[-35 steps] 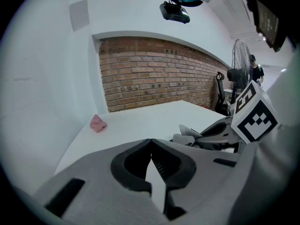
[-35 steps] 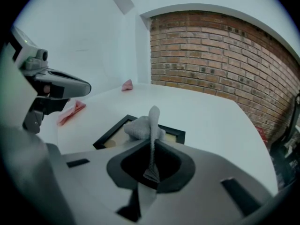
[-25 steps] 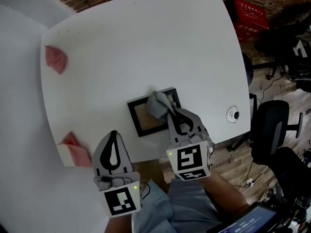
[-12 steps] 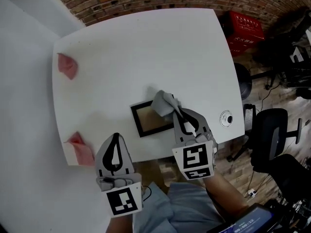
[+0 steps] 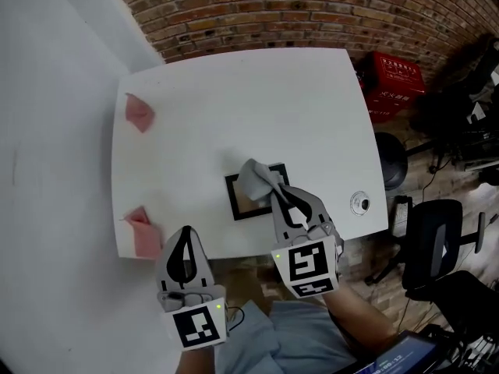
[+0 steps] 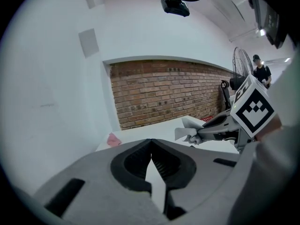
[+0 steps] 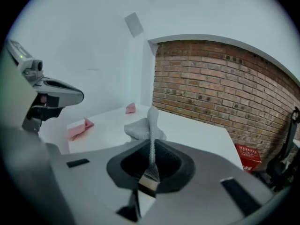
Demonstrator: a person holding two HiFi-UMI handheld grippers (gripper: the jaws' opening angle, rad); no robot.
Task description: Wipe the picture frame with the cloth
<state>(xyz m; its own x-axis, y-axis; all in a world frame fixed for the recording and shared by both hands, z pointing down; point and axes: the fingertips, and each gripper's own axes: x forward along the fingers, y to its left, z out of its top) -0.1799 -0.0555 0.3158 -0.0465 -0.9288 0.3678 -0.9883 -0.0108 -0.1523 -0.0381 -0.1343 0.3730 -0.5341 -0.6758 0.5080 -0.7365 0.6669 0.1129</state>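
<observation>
right gripper point(image 5: 273, 192) jaws are clamped tight on a grey cloth point(image 5: 253, 178). in its own view a thin strip of the cloth point(image 7: 151, 125) runs up btwn the closed jaws and bunches into a wad just past the tips. that wad hangs over the picture frame point(image 5: 234, 201), a dark-edged frame w/ a tan middle, lying flat on the white bench point(image 5: 234, 100) directly ahead of and below the right jaws. can't tell if the cloth is pressed on the frame or just above it.

left gripper point(image 5: 185, 232) jaws are closed tip to tip w/ nothing btwn them, as its own view shows point(image 6: 150, 142). it sits at the near bench edge, left of the right jaws and well apart from the frame.

near pink rag point(image 5: 143, 238) lies at the bench edge just left of the left jaws. far pink rag point(image 5: 139, 112) is well ahead of them, toward the brick wall point(image 5: 312, 14). to the right of the right jaws there's a round port point(image 5: 359, 203) in the bench top. past the bench edge on that side, a red crate point(image 5: 398, 76) and an office chair point(image 5: 437, 240) stand on the floor.
</observation>
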